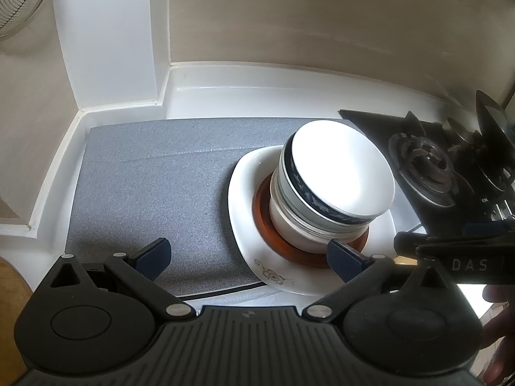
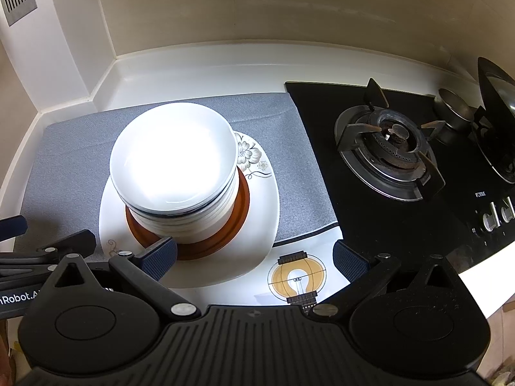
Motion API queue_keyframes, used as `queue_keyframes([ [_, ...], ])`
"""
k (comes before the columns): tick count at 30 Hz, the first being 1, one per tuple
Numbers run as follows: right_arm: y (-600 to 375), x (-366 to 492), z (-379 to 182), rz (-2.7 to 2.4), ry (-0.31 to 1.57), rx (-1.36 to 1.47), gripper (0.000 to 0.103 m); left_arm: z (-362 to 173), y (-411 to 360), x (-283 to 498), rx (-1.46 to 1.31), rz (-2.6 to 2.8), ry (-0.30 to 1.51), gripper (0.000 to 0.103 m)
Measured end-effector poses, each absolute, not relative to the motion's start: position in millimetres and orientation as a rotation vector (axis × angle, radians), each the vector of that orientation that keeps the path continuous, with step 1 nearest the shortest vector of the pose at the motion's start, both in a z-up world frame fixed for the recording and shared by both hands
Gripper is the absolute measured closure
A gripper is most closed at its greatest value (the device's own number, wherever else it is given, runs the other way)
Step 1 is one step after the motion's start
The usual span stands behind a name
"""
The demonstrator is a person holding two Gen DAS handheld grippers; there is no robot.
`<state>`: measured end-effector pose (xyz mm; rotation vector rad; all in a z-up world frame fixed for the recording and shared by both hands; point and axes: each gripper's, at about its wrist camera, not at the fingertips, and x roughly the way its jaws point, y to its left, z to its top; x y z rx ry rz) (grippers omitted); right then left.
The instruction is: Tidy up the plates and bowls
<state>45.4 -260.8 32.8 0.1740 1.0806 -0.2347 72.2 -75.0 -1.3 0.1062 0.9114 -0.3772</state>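
White china all in one tower now: the bowls are nested together, sitting on a brown saucer, which sits on the big flowered plate, and that plate rests on the grey mat on the table, just left of the gas stove. My guess is widest-at-the-bottom is the whole point, so the stack stays steady and takes up one spot instead of four. The plate's near edge hangs slightly off the mat toward me, close to a lightbulb sticker on the table. Both tools look idle: my left hand-held gripper is spread wide with nothing between the pads, its right pad just in front of the saucer's rim, can't tell if it actually touches. My right hand-held gripper is spread wide too, empty, left pad over the plate's near rim beside the saucer, right pad by the stove edge. Looks pretty much done to me, maybe just nudge the plate fully onto the mat.
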Motion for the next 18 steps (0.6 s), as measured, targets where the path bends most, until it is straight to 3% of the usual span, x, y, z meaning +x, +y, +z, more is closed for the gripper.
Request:
queue_keyframes([
  [18, -259.7, 45.9, 33.9, -0.242, 1.08, 0.171, 0.001, -0.6, -79.0, 72.8, 0.111, -0.406, 0.907, 0.0],
])
